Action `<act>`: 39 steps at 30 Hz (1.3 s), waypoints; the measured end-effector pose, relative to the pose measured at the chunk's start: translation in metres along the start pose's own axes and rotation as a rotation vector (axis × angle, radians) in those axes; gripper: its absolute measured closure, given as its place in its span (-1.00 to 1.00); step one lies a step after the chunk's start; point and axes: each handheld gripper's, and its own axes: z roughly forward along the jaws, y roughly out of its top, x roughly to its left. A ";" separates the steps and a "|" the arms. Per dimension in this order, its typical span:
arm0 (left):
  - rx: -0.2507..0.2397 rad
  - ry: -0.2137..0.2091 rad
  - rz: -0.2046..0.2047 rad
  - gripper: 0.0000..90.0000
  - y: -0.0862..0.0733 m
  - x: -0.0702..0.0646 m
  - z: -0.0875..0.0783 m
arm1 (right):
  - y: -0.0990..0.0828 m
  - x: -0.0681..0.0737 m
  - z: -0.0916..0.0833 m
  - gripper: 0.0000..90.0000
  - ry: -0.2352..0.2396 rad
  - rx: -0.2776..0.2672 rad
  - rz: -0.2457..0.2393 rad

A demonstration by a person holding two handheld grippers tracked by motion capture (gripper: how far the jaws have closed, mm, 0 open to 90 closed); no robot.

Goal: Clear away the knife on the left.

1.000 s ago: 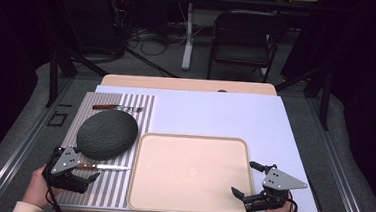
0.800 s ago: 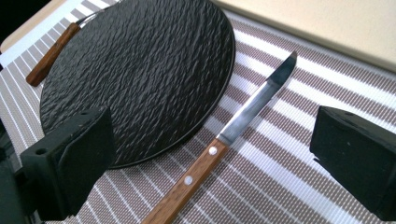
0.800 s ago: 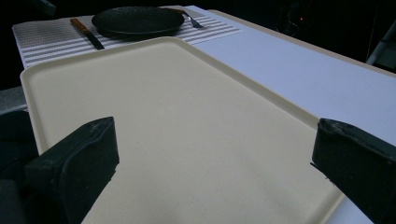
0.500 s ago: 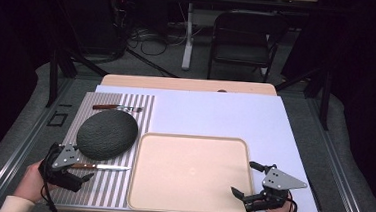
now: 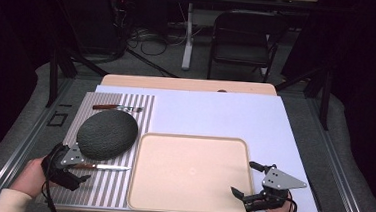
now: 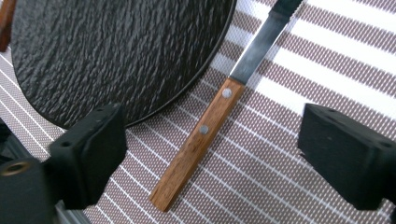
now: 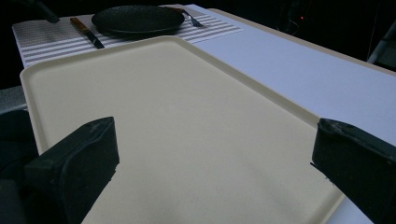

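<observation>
A wooden-handled knife lies on the striped placemat near the desk's front left corner, beside a dark plate. To grasp it well, centre the handle between the jaws and lower squarely. The left claw stands wide, having just narrowed slightly, straddling the handle without touching. The right claw gapes empty over the tray.

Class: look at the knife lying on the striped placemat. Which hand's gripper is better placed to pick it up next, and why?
Left. The left gripper has its fingers open either side of the knife, their jaws just closing. The right gripper sits across the tray.
</observation>
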 end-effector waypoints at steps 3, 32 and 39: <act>0.024 -0.018 0.011 -0.65 0.001 0.002 0.001 | 0.000 0.000 0.000 -1.00 0.000 0.000 0.000; 0.243 -0.105 0.252 0.29 0.022 0.010 0.024 | 0.000 0.000 0.001 -1.00 0.005 0.003 0.004; 0.252 -0.141 0.311 0.43 0.029 0.010 0.031 | 0.000 0.000 0.001 -1.00 0.007 0.003 0.004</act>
